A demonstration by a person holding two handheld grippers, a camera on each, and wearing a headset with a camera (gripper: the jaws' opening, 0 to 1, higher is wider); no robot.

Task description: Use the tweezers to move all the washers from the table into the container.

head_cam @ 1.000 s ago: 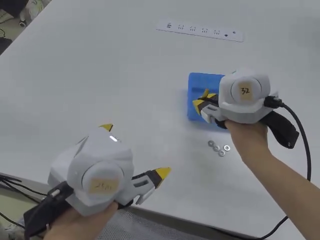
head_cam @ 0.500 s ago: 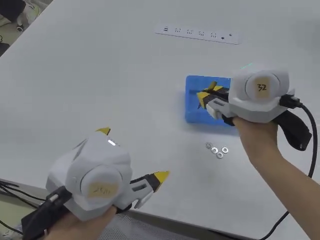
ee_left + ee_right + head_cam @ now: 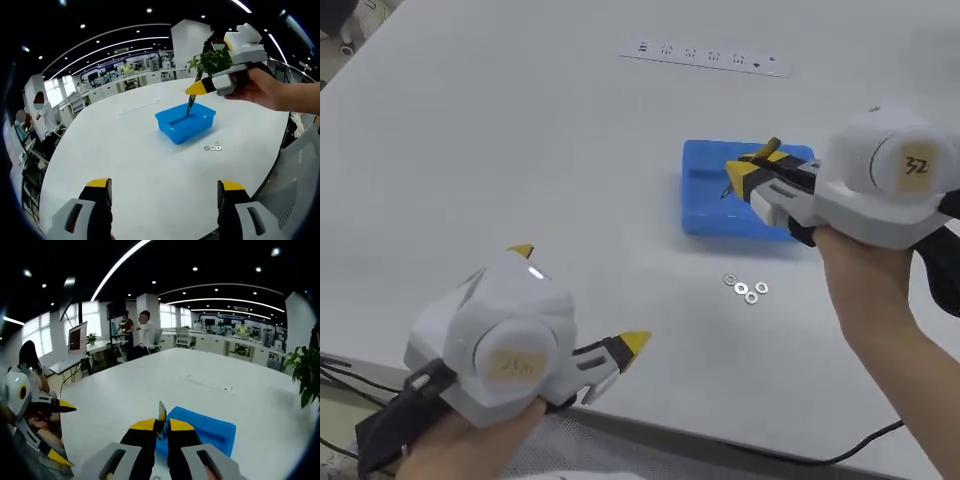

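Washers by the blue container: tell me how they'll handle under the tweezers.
The washers look small, thin and flat, so probably very light and hard to pinch off the smooth white table; they would likely slide when nudged. Lying flat, they seem unlikely to roll. Their shiny metal may slip between the tweezers.

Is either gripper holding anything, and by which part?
The right gripper is shut on the tweezers, clamped at their upper end. The left gripper is open and holds nothing.
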